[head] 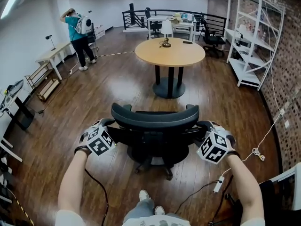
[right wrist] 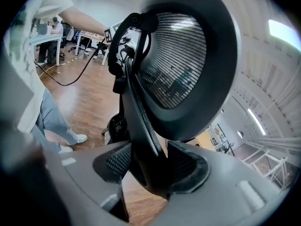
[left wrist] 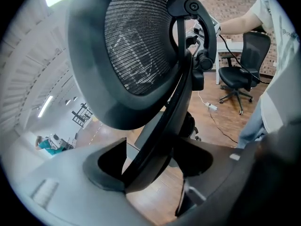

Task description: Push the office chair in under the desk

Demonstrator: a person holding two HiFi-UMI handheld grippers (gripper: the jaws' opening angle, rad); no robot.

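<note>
A black office chair with a mesh back stands on the wooden floor just in front of me, its back turned to me. My left gripper clamps the left edge of the backrest, and my right gripper clamps the right edge. In the left gripper view the chair's back frame runs down between the jaws of the left gripper. In the right gripper view the backrest edge is held between the pads of the right gripper. A round wooden table on a dark pedestal stands beyond the chair.
A white shelf unit lines the brick wall at right. A power strip and cables lie on the floor near my right side. A person stands at the far left by a white desk. Another black chair sits at the back.
</note>
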